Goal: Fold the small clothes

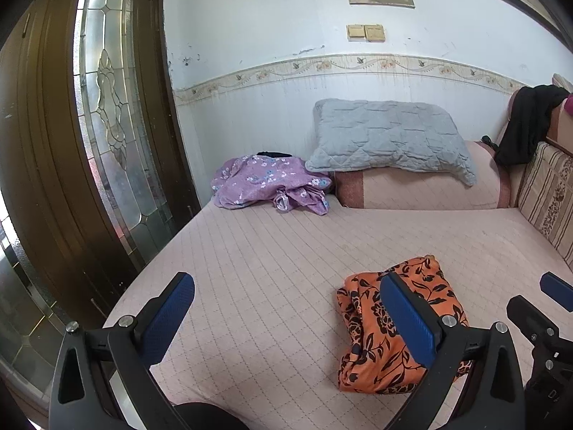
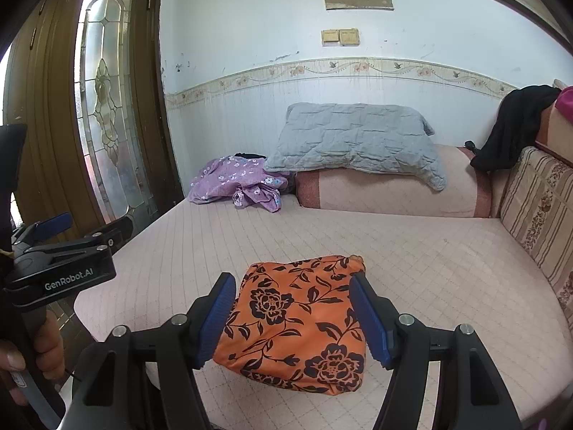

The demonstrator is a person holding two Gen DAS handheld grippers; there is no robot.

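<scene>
In the left wrist view the left gripper (image 1: pixel 286 317) hangs over the near part of the pink quilted mattress (image 1: pixel 272 251) with its blue pads wide apart and nothing between them; bare mattress fills the gap. The folded orange floral garment (image 1: pixel 397 326) lies just right of that gap, partly behind the right-hand finger, close to the mattress's near edge. The left edge of the mattress runs along a brown door with a leaded glass panel (image 1: pixel 107 107), and a narrow strip of floor shows between them. A broad stretch of open mattress lies between the orange garment and the crumpled purple floral garment (image 1: pixel 268 184) at the far left corner, which sits against a grey pillow (image 1: pixel 386 139) on a pink bolster (image 1: pixel 422 188). A striped cushion (image 1: pixel 548 197) lines the right edge, and a tip of the right gripper shows at the far right of the picture. In the right wrist view the right gripper (image 2: pixel 292 322) has its jaws apart on either side of the orange garment (image 2: pixel 297 326); the pads appear to stand just clear of its left and right edges, though contact cannot be ruled out. The garment lies flat as a rough square near the mattress's (image 2: pixel 429 268) front edge, with open surface to the right up to the striped cushion (image 2: pixel 537 208) and far ahead to the purple garment (image 2: pixel 236 184) and pillow (image 2: pixel 354 139). The left gripper (image 2: pixel 68 236) is at the left, held by a hand (image 2: pixel 39 351) past the mattress's left edge.
</scene>
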